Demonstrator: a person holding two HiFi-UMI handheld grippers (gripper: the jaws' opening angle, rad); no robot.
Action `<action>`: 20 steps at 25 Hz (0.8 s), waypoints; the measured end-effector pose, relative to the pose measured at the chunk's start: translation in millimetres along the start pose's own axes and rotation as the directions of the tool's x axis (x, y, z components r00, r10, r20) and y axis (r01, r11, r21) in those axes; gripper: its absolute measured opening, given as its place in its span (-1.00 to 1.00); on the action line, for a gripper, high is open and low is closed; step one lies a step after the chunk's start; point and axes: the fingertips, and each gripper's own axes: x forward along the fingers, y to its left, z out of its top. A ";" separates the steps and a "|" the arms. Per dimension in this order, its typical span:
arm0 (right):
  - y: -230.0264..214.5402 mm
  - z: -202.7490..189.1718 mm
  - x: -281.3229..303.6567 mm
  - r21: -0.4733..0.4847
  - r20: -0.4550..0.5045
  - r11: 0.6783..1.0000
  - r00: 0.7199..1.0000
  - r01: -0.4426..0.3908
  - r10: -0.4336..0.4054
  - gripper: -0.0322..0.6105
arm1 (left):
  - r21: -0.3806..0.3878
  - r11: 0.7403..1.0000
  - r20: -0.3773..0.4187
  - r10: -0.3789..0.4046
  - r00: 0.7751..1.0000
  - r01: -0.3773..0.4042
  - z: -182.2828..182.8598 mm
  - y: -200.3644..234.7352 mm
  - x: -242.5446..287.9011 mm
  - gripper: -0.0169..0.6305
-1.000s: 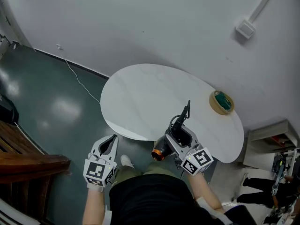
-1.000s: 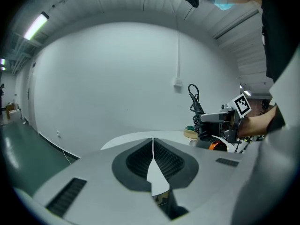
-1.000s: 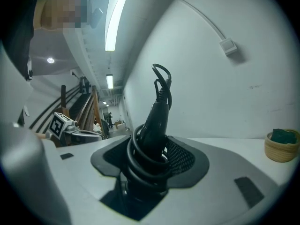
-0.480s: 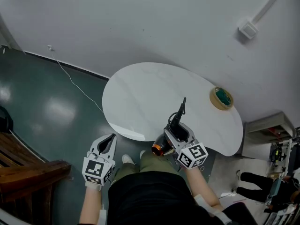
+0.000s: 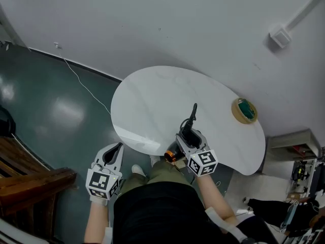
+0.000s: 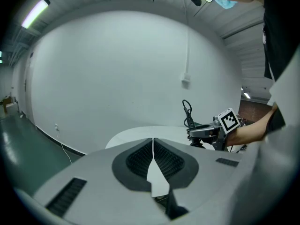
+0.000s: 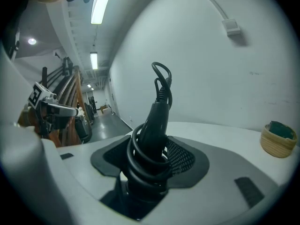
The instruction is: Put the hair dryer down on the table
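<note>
A black hair dryer point(image 5: 186, 133) with an orange nozzle end point(image 5: 168, 157) and its cord wound round the handle point(image 7: 151, 139) sits between the jaws of my right gripper point(image 5: 189, 138), which is shut on it. The handle points up and away over the near edge of the white oval table point(image 5: 152, 105). My left gripper point(image 5: 115, 152) hangs off the table's left near side over the floor, shut and holding nothing. In the left gripper view its pads point(image 6: 140, 159) meet, and the right gripper point(image 6: 208, 131) shows beyond with the dryer.
A round woven basket point(image 5: 244, 110) with something green inside stands at the table's far right. A white cable point(image 5: 84, 85) trails over the dark green floor on the left. A brown wooden bench point(image 5: 25, 174) stands at the left edge. The wall curves behind the table.
My right gripper with the hair dryer has shifted slightly left and toward the table's near edge. The left gripper has dropped a little lower in view.
</note>
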 end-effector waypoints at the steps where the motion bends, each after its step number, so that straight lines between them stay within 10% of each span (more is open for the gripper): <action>1: -5.1 -1.8 6.3 -0.003 -0.009 1.000 1.000 -0.002 0.002 -0.12 | -0.004 1.000 -0.006 0.007 1.000 -0.007 1.2 1.2 3.1 -0.90; 20: -56.1 -14.3 129.3 -0.199 -0.226 0.977 0.974 -0.075 0.029 -0.11 | -0.049 0.987 -0.084 0.146 0.986 -0.150 9.0 28.0 65.4 -0.90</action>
